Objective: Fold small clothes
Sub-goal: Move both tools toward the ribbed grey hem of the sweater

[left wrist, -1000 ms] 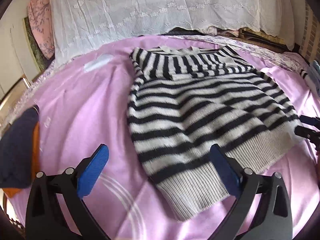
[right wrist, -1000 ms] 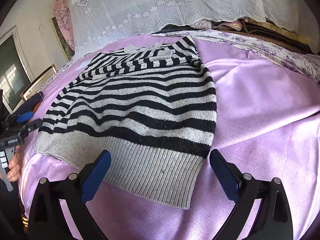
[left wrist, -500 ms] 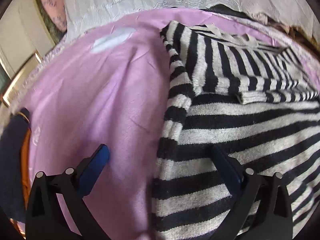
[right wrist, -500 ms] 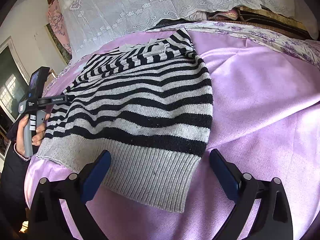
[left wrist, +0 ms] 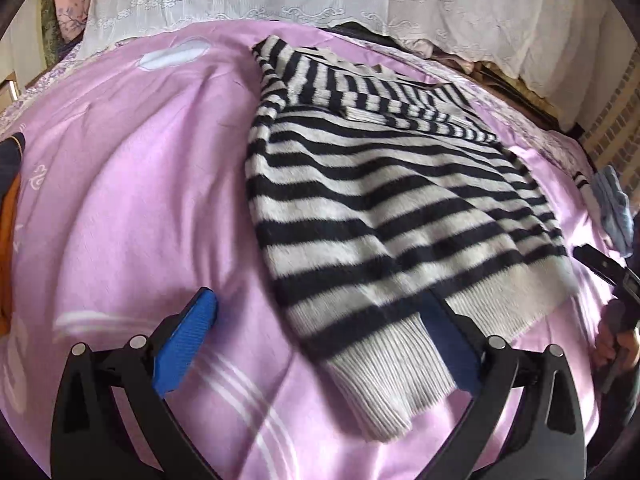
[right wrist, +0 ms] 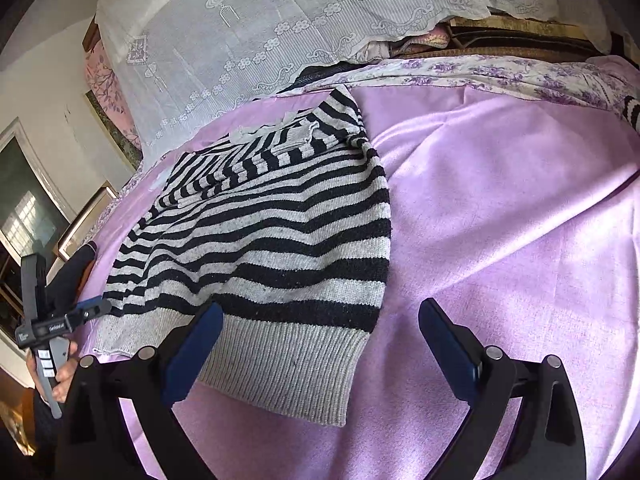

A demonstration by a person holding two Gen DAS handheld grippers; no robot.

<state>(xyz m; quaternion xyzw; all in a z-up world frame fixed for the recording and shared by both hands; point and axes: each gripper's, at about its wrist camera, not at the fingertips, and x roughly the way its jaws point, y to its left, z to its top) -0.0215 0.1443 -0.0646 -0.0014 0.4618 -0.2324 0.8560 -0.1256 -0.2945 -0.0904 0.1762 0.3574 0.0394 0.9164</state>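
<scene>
Left tool (left wrist: 316, 344) spread wide, holding nothing, its blue pads straddling the near left corner of the striped sweater (left wrist: 384, 208). Right tool (right wrist: 320, 344) also wide and unloaded, over the ribbed hem's right corner. The sweater lies flat on the bed's purple sheet (right wrist: 500, 220), hem toward me, long axis running away to the collar, sleeves folded across the chest. Bare sheet on both sides; lace cloth (right wrist: 304, 20) at the far edge.
</scene>
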